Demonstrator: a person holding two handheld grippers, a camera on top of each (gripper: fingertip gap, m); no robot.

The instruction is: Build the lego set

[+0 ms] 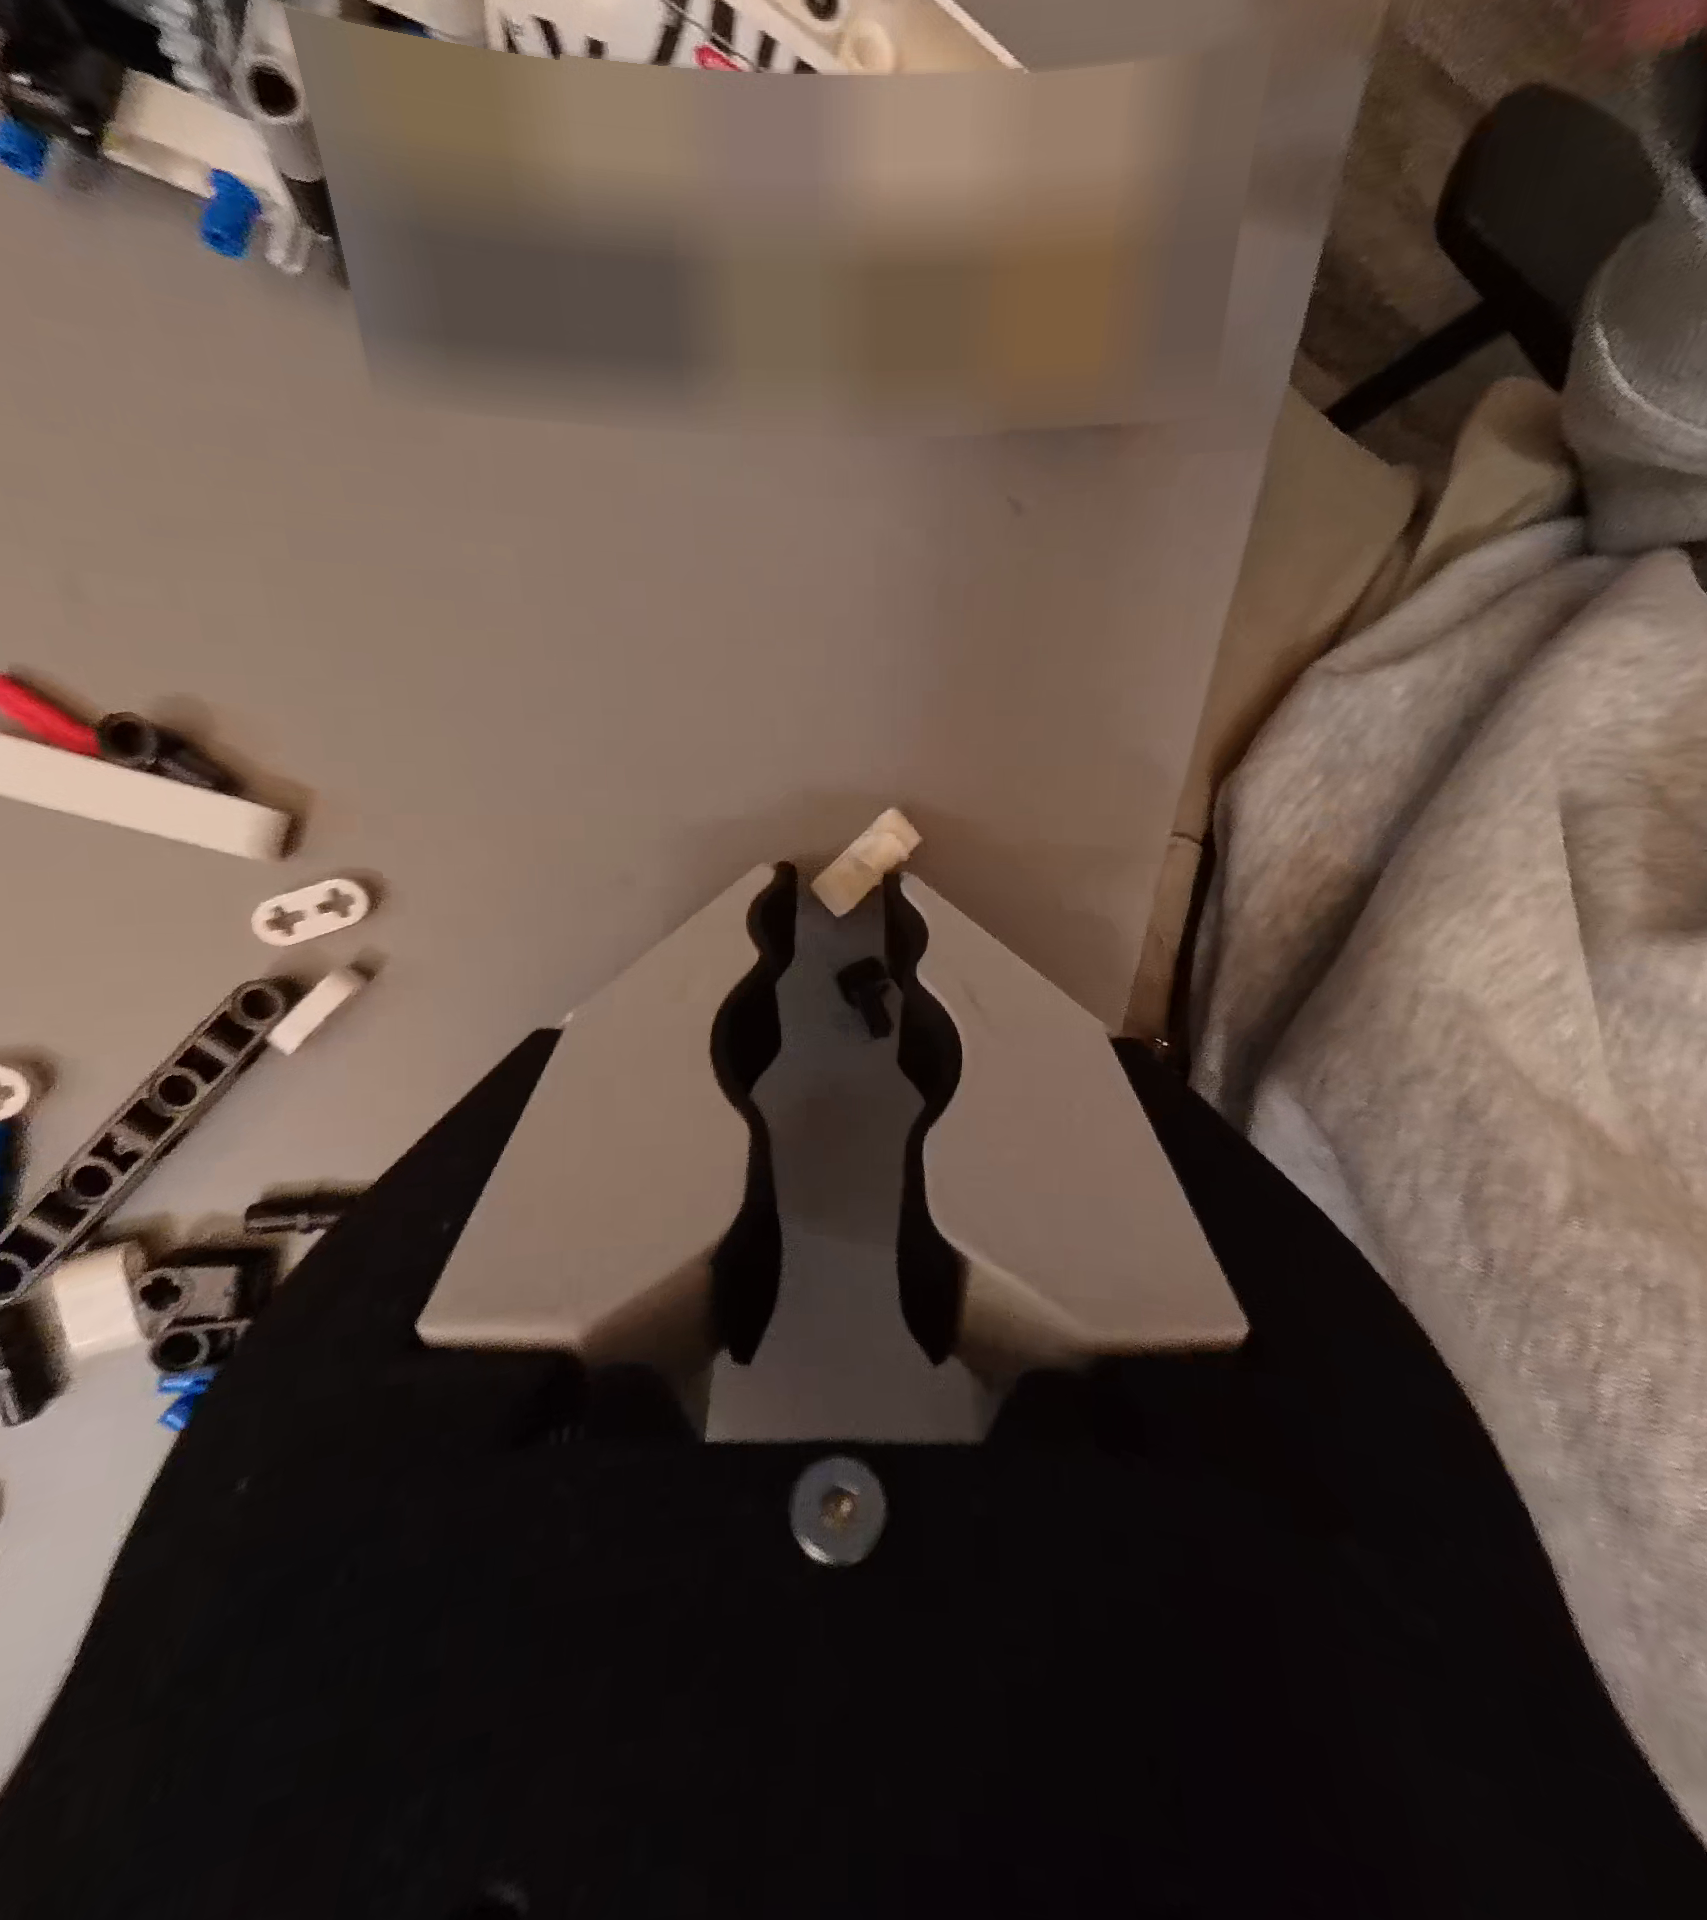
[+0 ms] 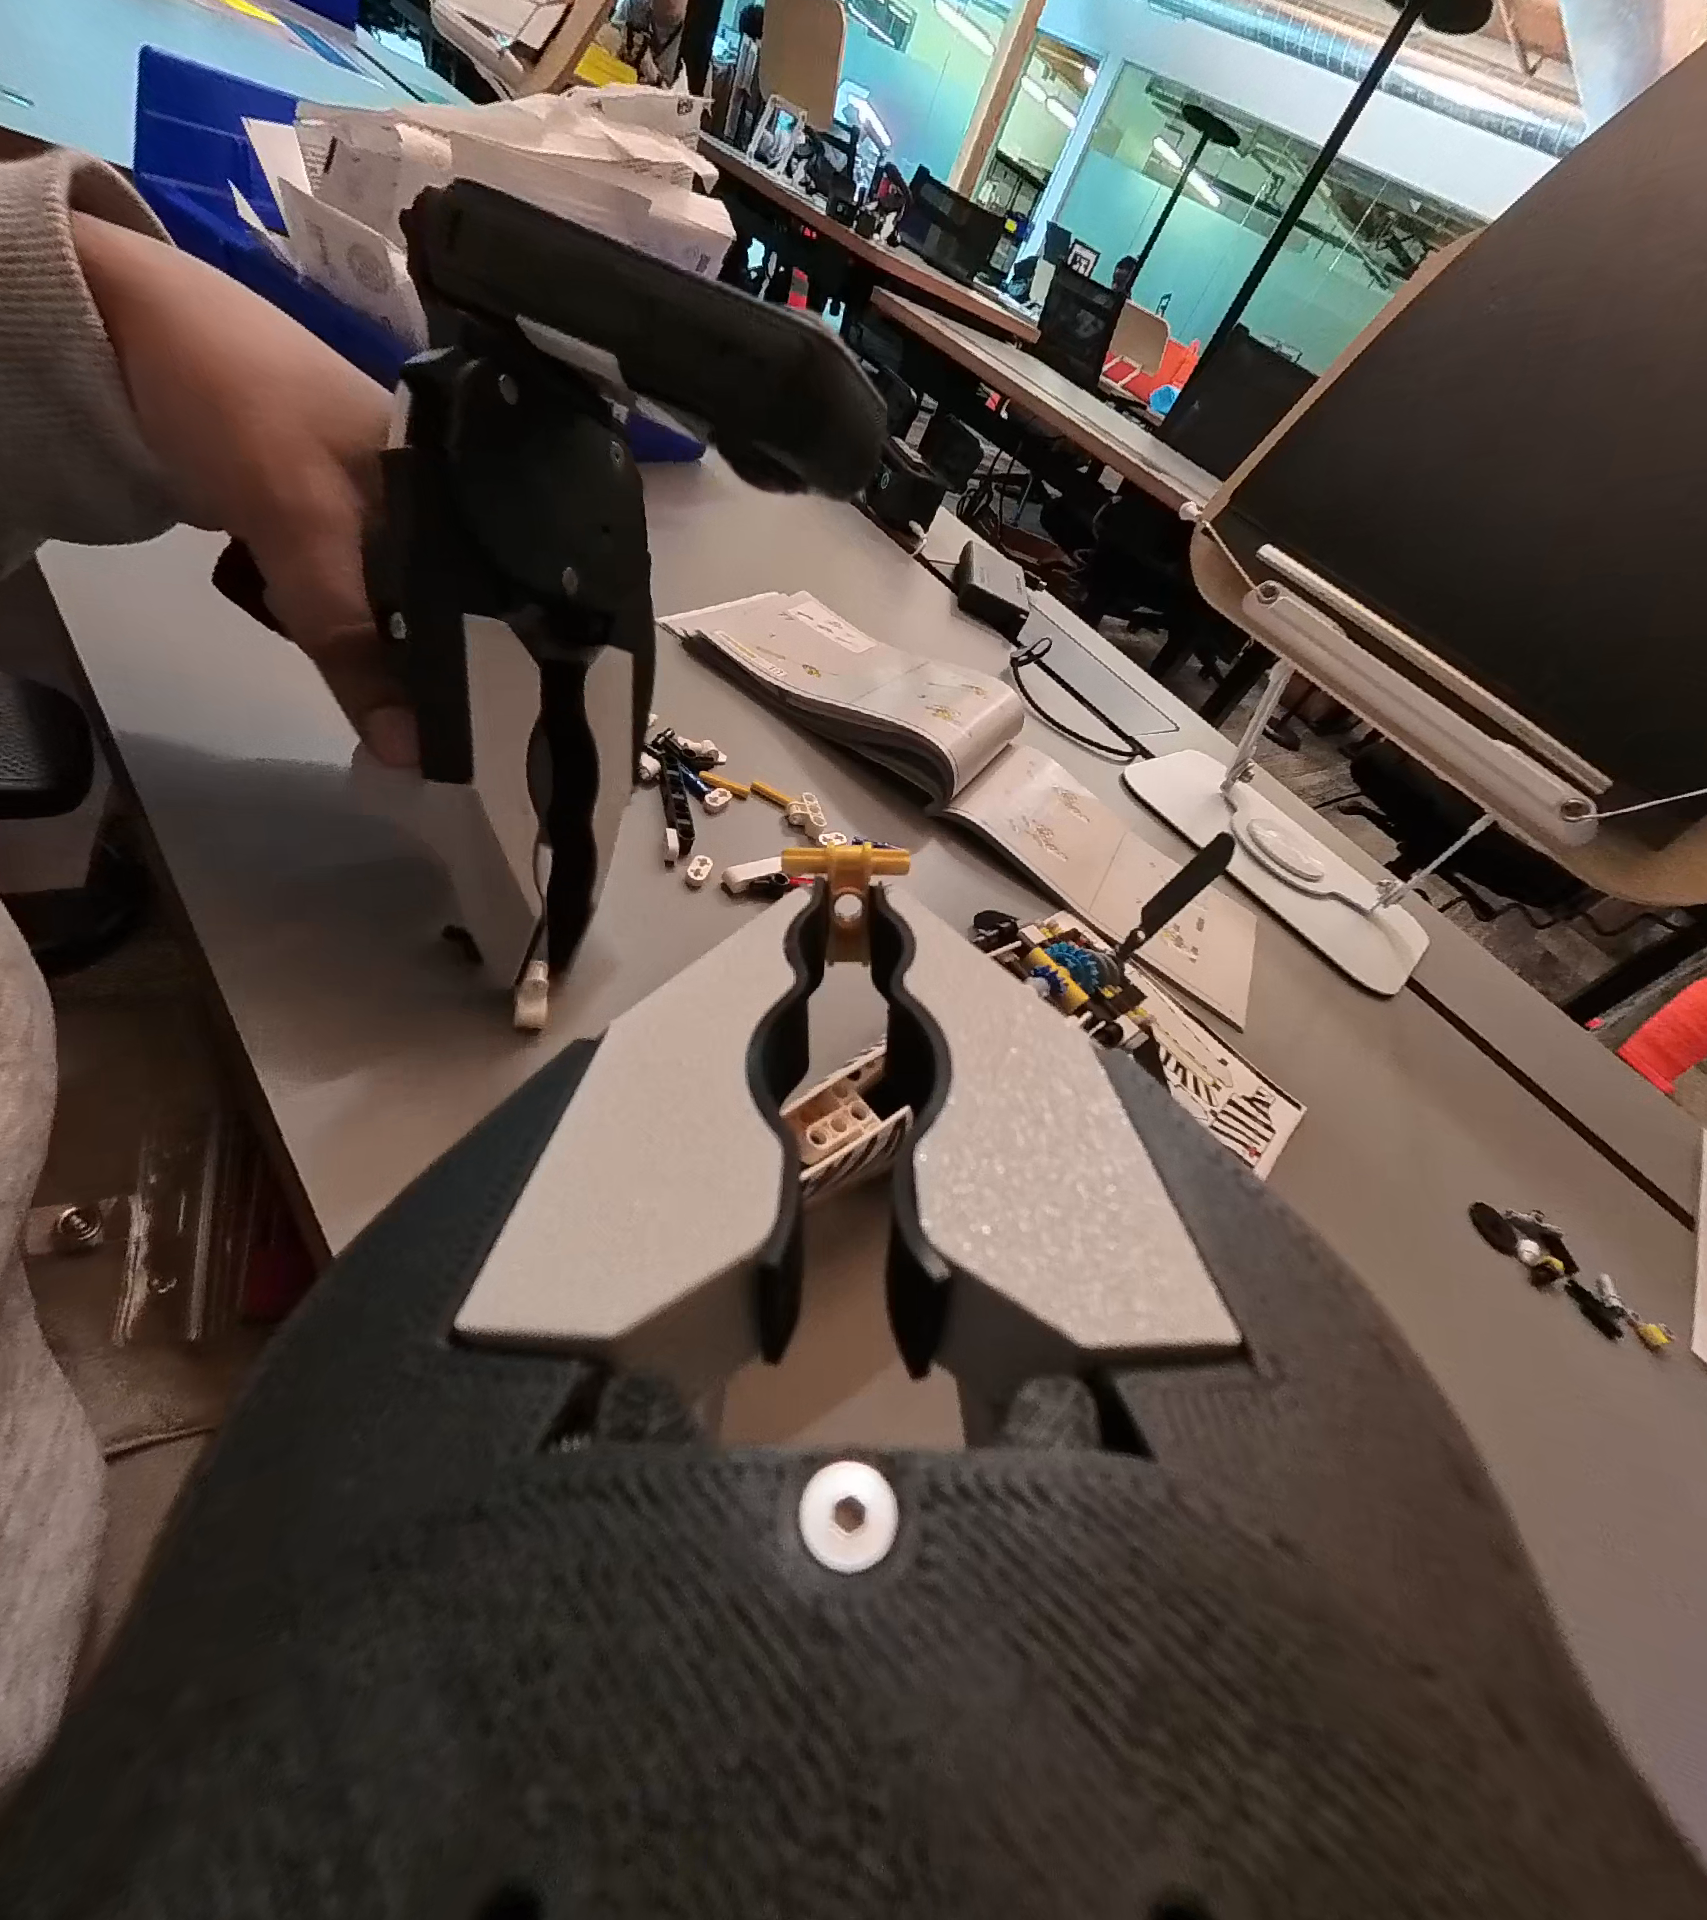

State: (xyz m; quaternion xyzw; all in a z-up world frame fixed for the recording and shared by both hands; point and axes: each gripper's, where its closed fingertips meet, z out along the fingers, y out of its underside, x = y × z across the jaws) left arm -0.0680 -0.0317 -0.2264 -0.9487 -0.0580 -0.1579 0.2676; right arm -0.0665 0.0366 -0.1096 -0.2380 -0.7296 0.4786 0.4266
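The left tongs [image 1: 841, 883] are pinching a small white piece [image 1: 864, 862] at their tips above the grey tabletop [image 1: 568, 623] — a tiny black pin [image 1: 867, 995] is lying below, loose pieces — a black beam [image 1: 132, 1138] among them — scattered left.

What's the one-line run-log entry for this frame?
left hand-held gripper: shut on small white piece | right hand-held gripper: shut on yellow connector | both above table

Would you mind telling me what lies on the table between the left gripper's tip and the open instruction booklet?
In the right wrist view, a scatter of loose pieces, black, white and yellow, lies between the left gripper and the booklet.
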